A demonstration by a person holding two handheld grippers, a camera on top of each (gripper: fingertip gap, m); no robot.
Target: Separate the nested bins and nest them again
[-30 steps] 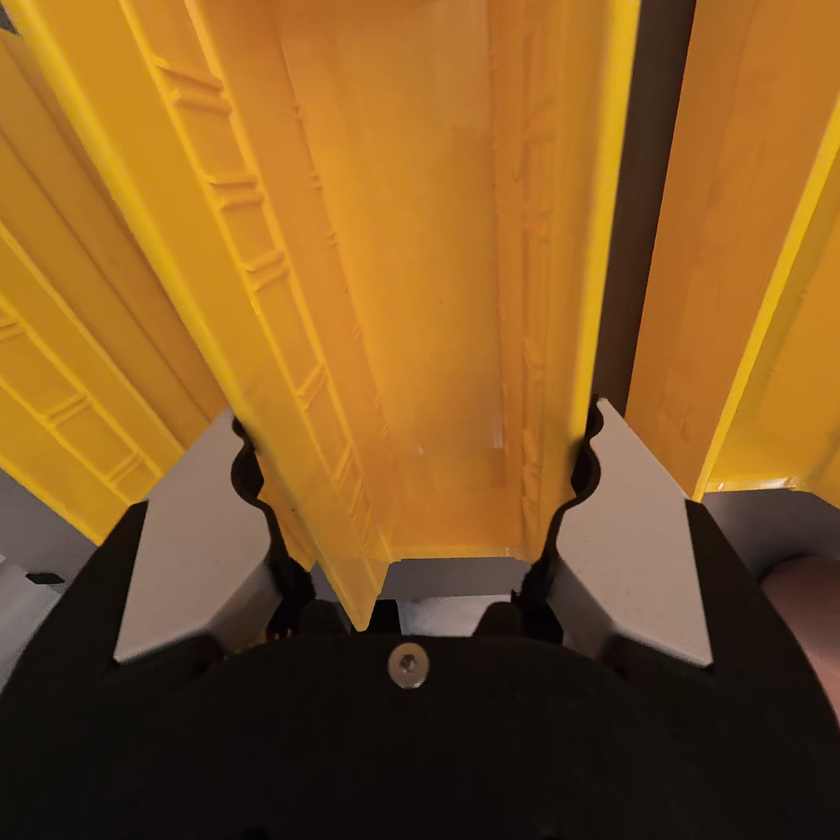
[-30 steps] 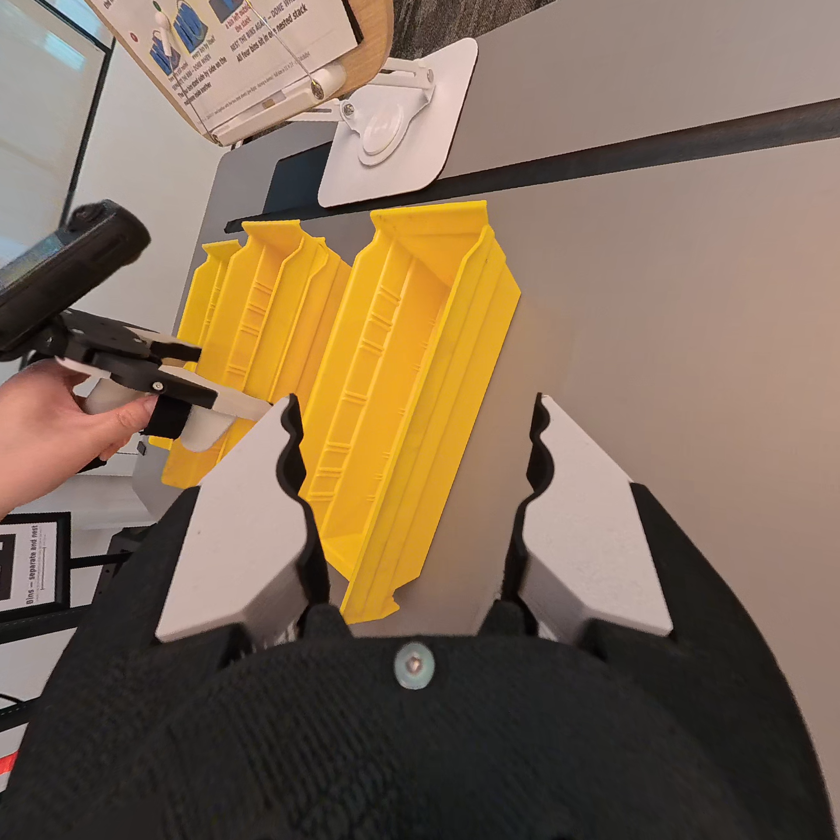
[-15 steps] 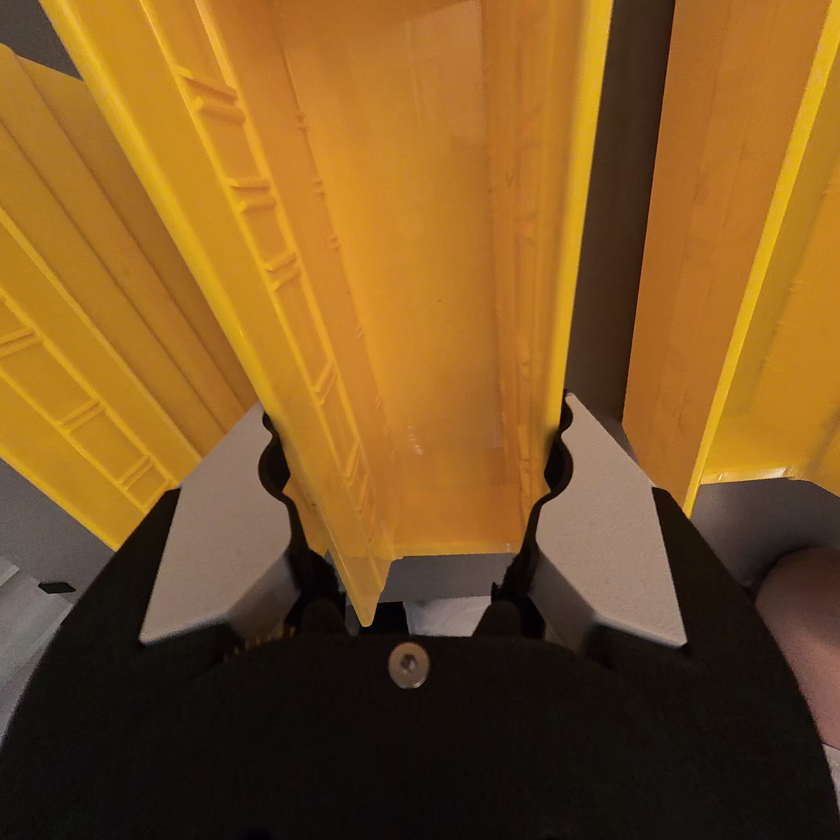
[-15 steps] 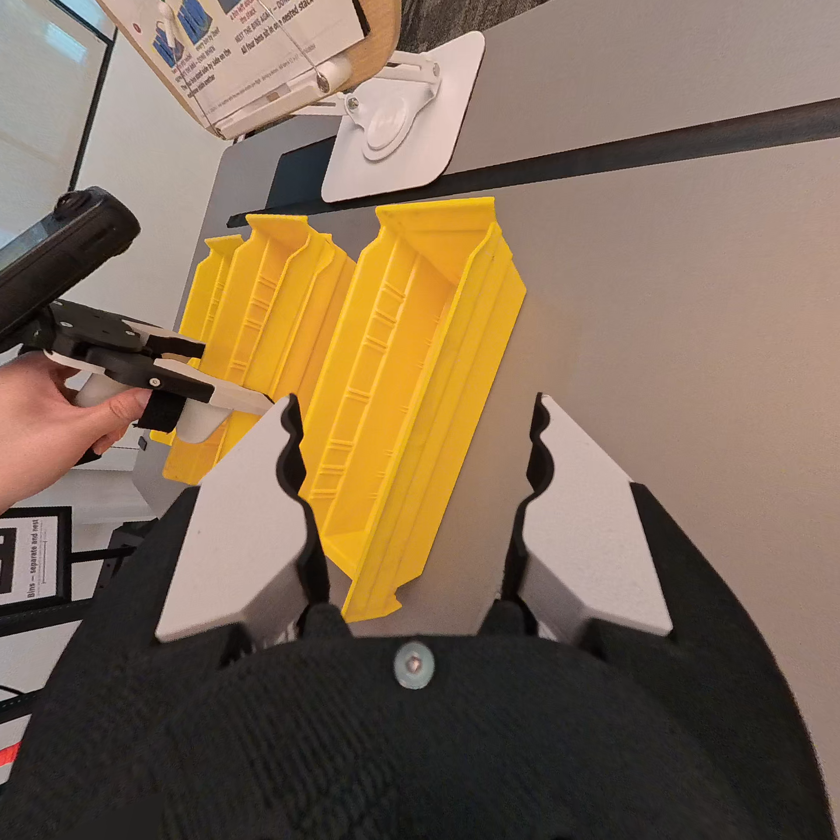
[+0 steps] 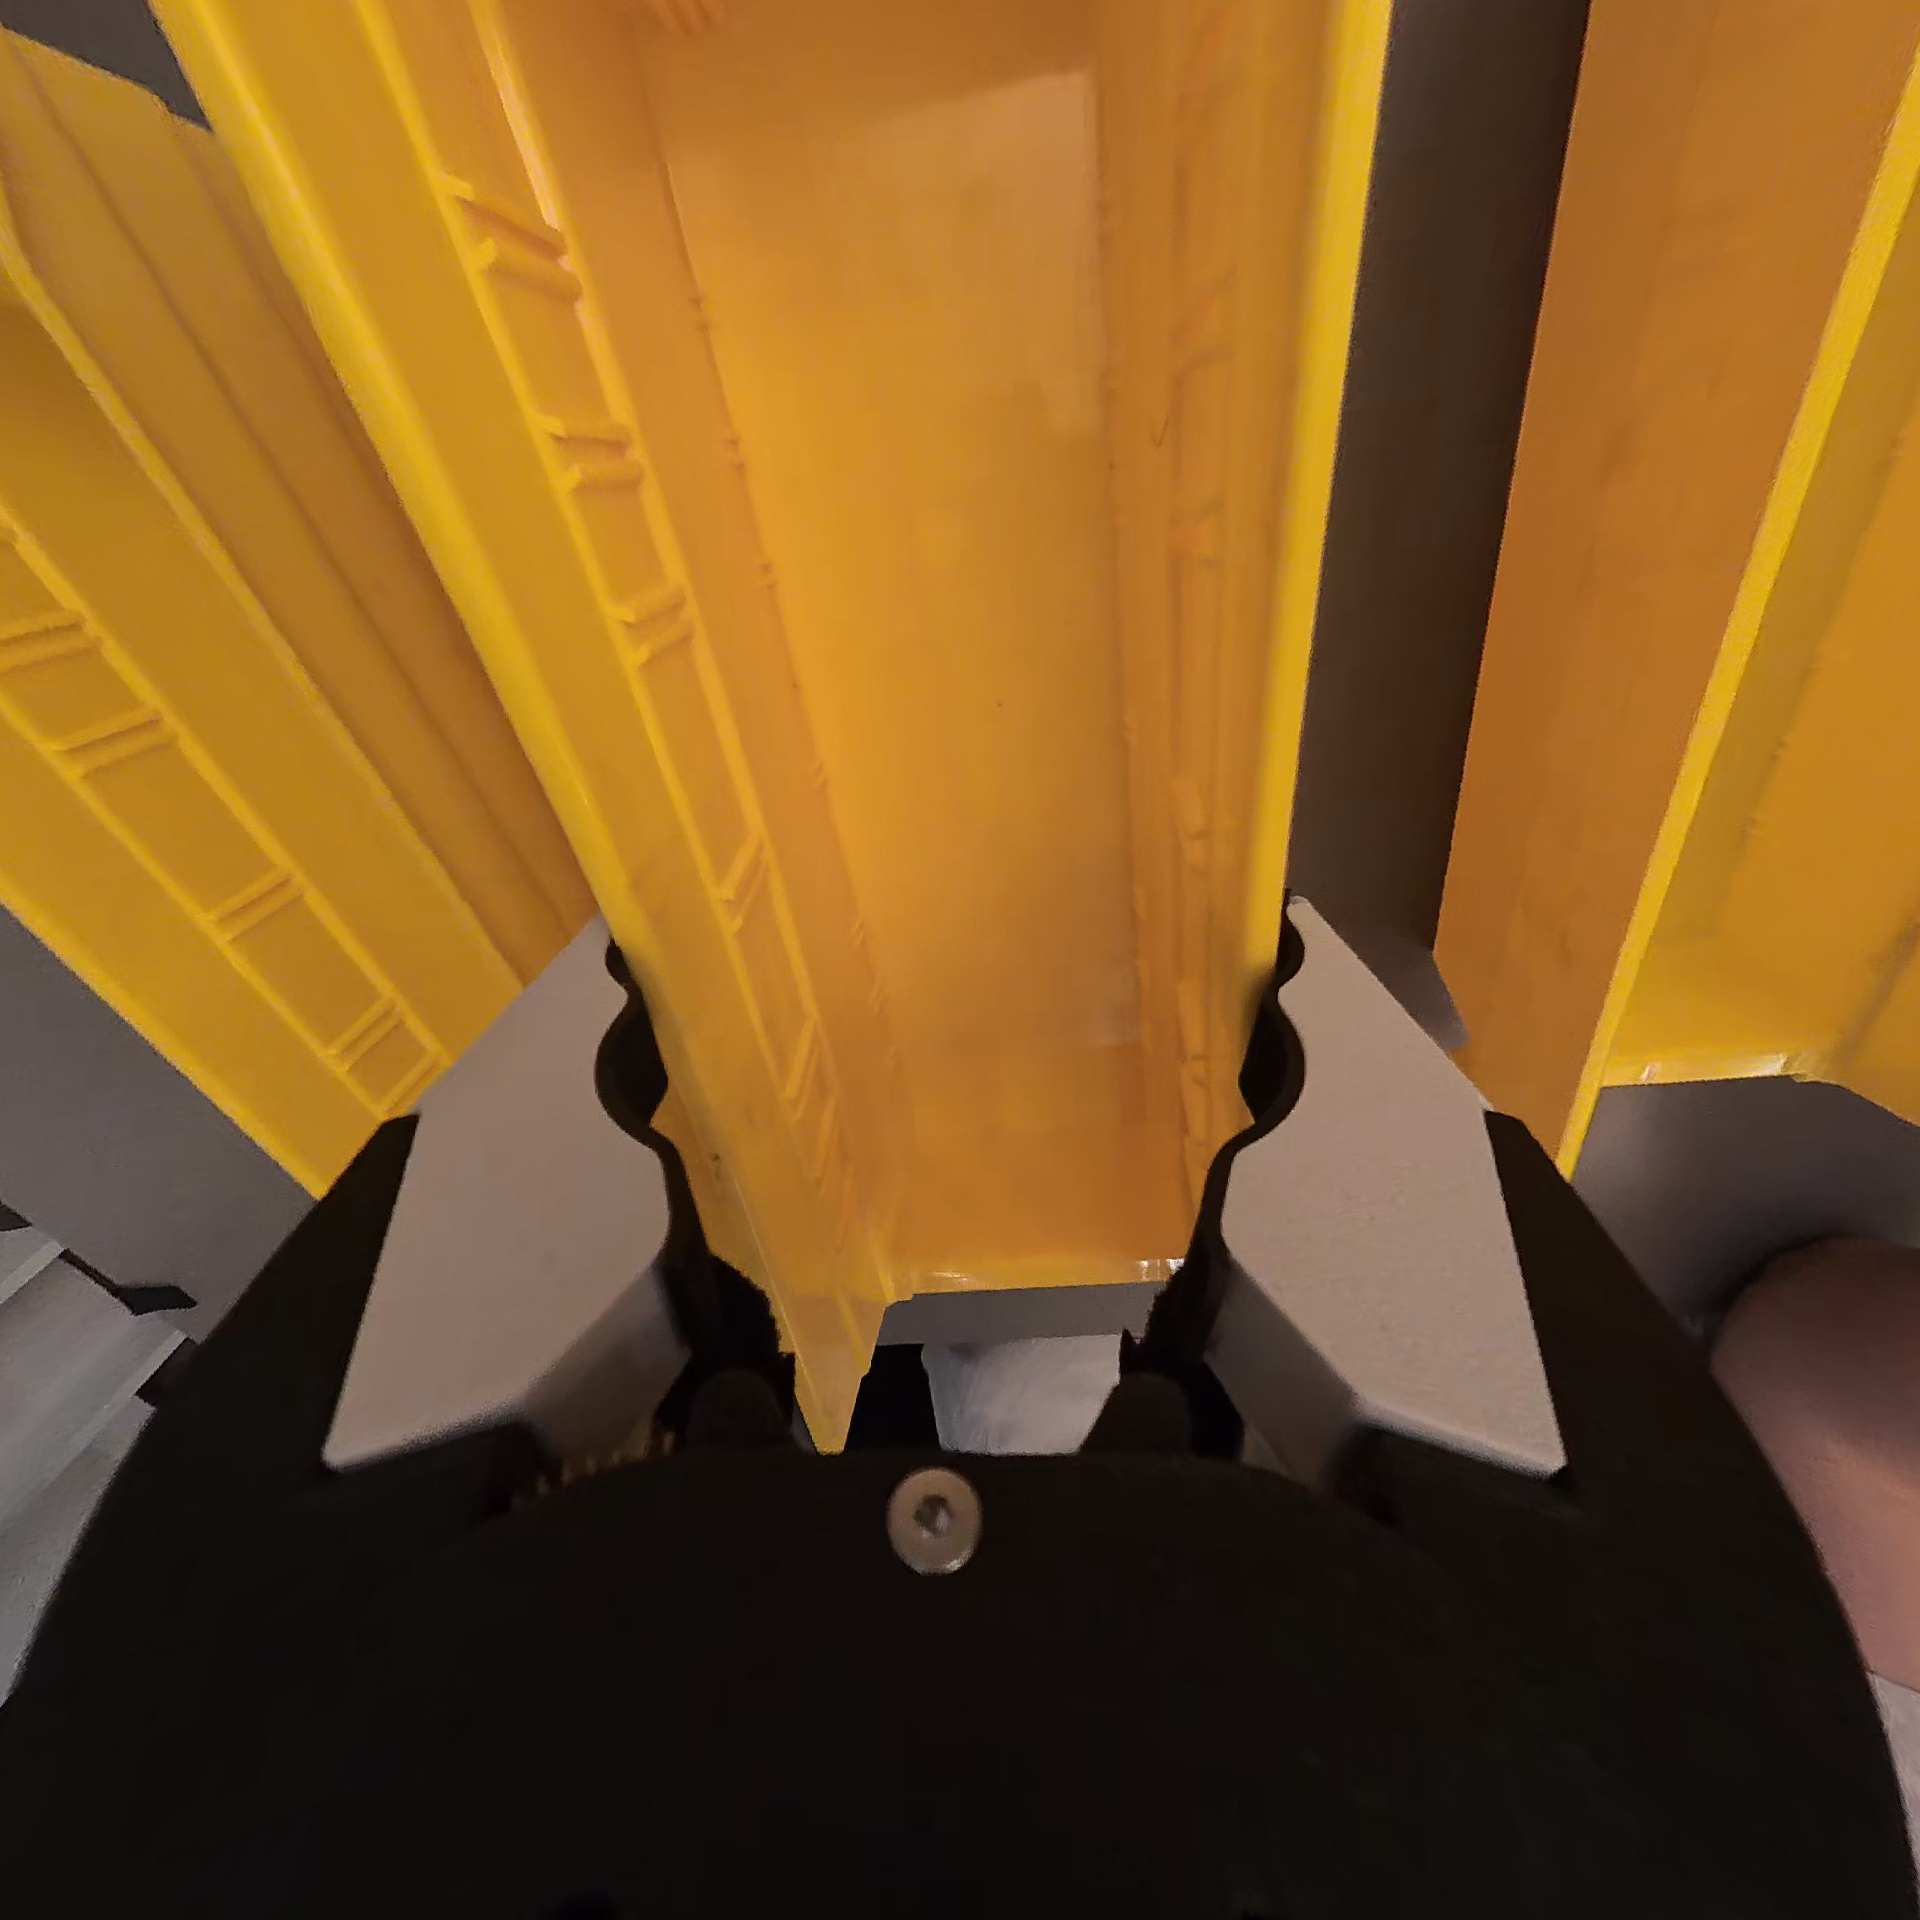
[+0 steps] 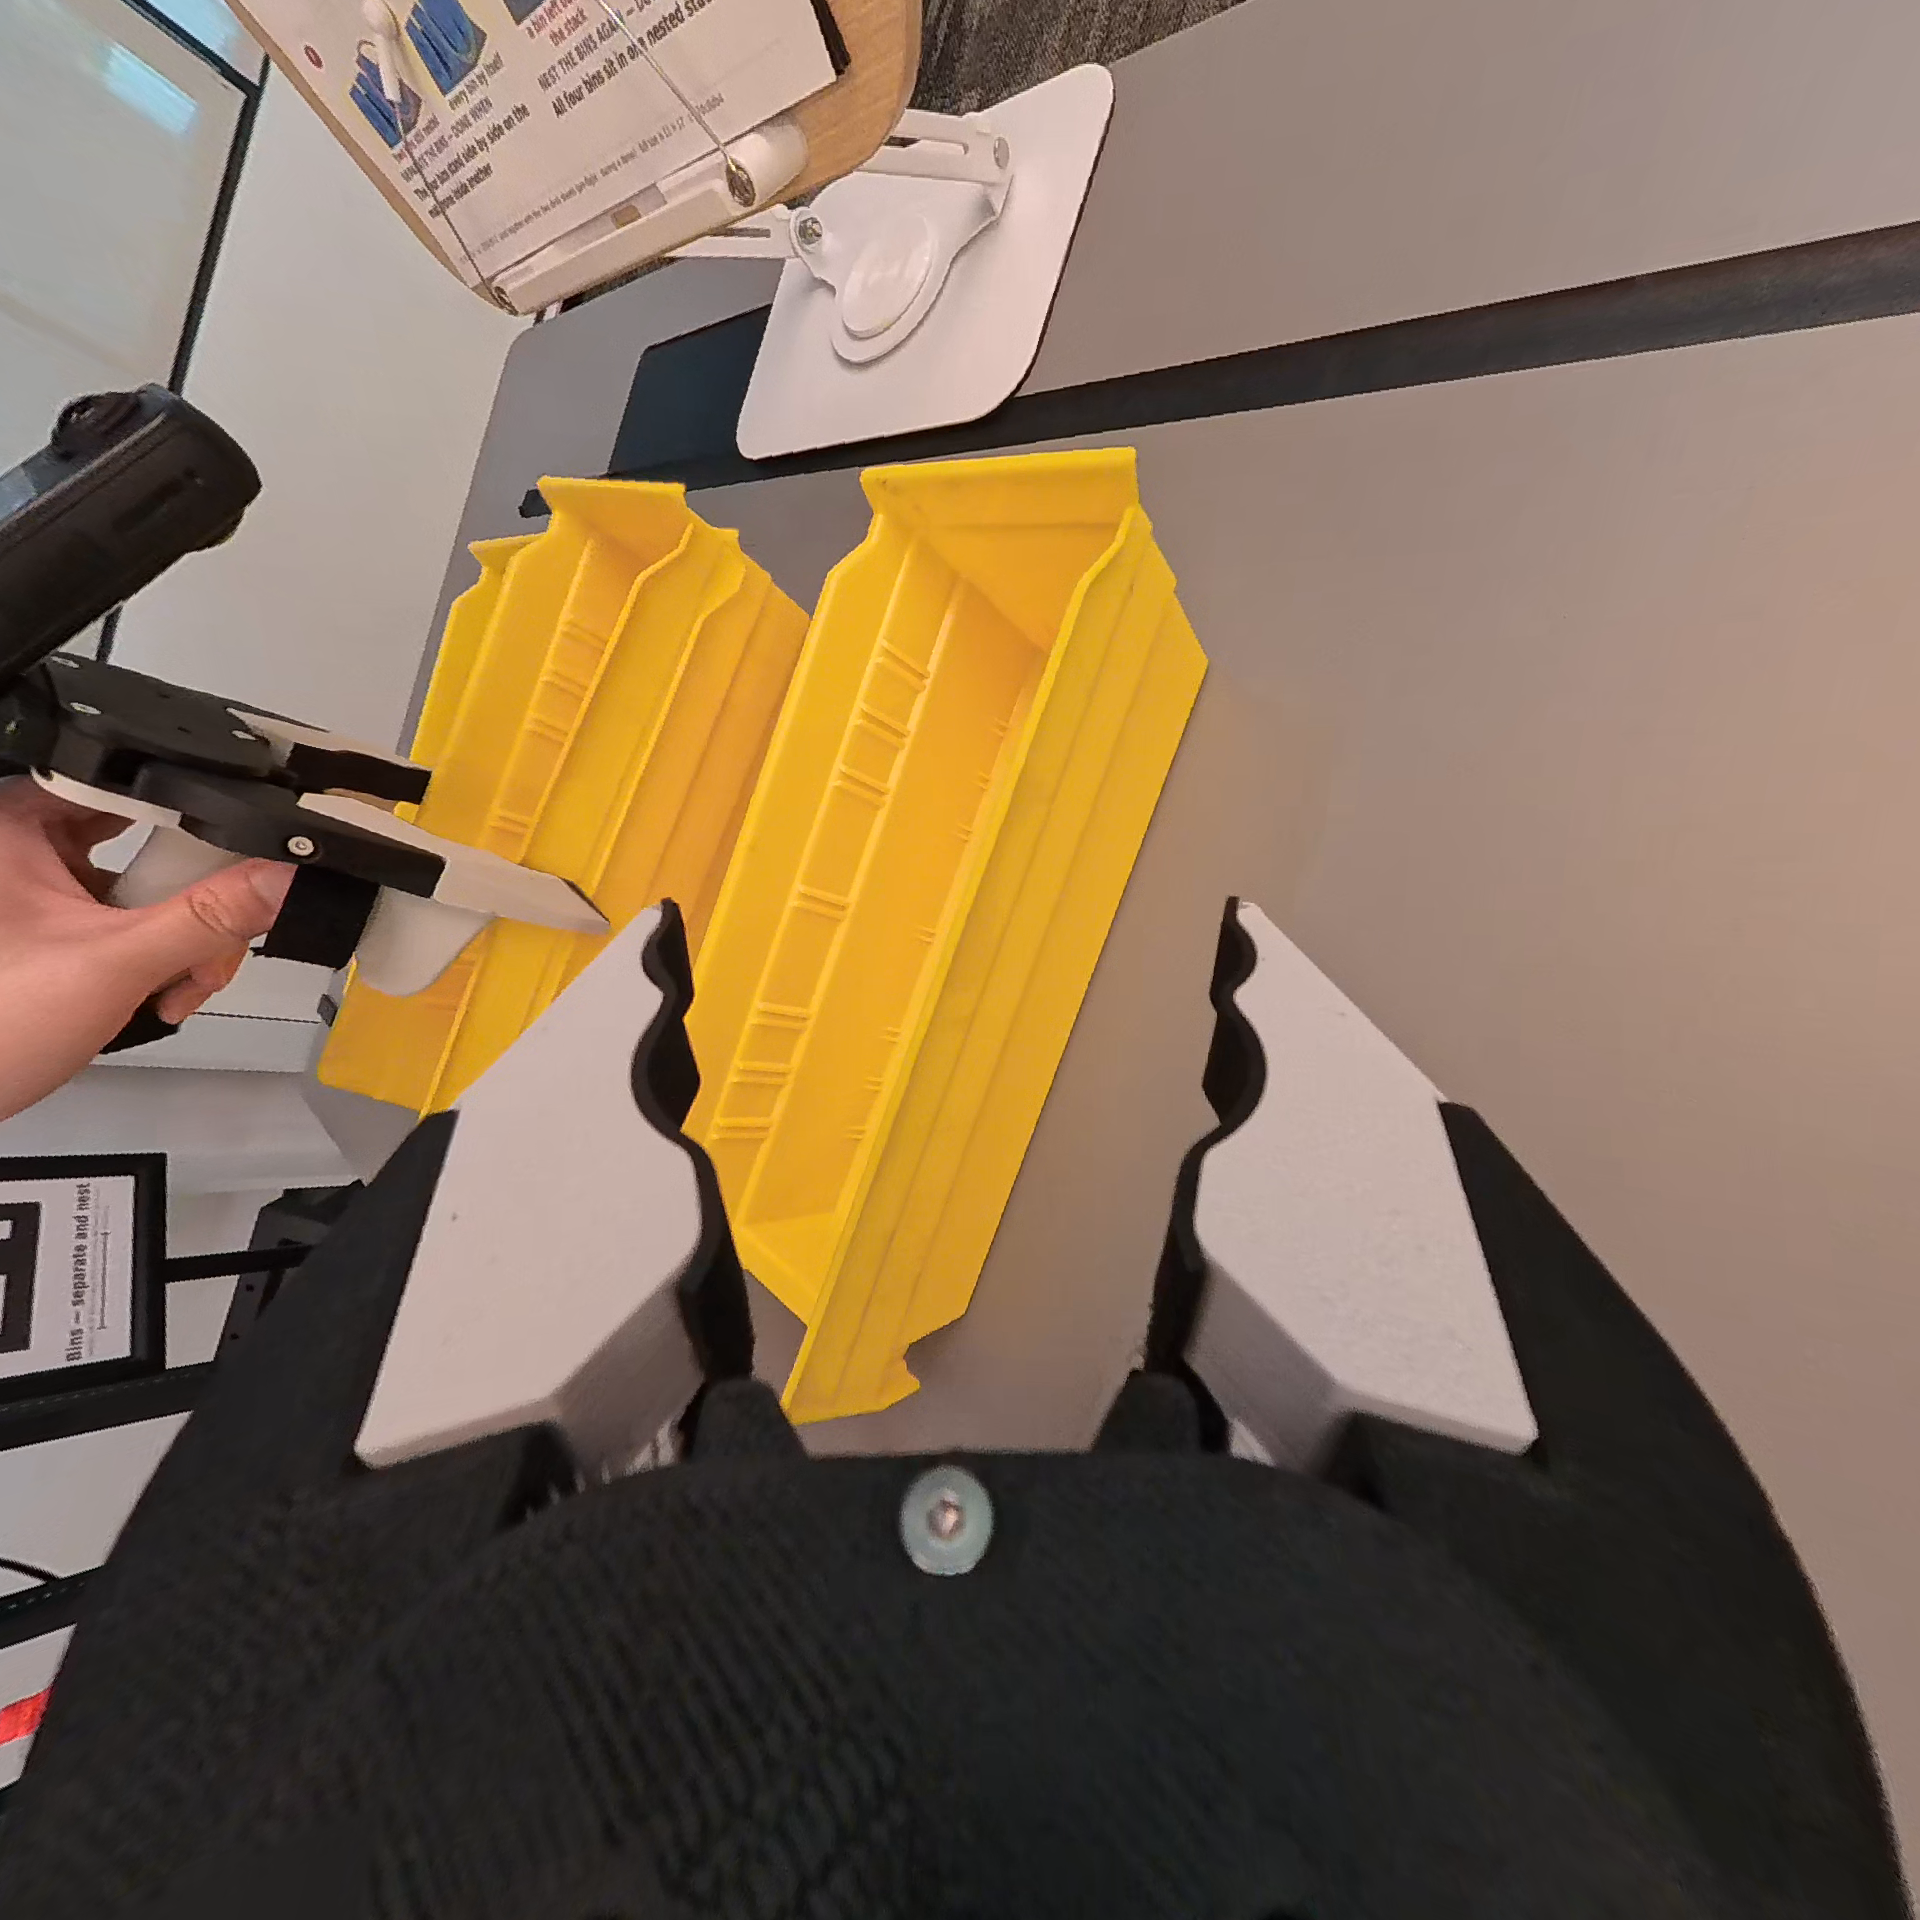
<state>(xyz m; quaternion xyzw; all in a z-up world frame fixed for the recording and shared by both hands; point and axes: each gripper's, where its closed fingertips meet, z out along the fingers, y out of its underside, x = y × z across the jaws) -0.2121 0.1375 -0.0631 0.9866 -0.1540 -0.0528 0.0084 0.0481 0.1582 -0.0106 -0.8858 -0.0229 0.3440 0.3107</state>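
In the left wrist view my left gripper (image 5: 948, 925) is shut across the near end of a long yellow bin (image 5: 966, 623), with both pads pressed on its side walls. A second yellow bin (image 5: 156, 675) lies close on its left and a third (image 5: 1714, 520) on its right across a gap. In the right wrist view my right gripper (image 6: 951, 914) is open and empty, hovering above the rightmost yellow bin (image 6: 935, 831) on the grey table (image 6: 1558, 831). The left gripper (image 6: 514, 847) shows there at the middle bin's (image 6: 582, 727) near end.
A person's hand (image 6: 94, 935) holds the left gripper. A white stand base (image 6: 914, 291) with an instruction board (image 6: 582, 104) sits behind the bins. A dark seam (image 6: 1455, 343) crosses the table. The table's left edge runs beside the leftmost bin (image 6: 483, 582).
My left jaws closed in from a wider stance until both pads met the bin's side walls. My right gripper stayed open and barely moved.
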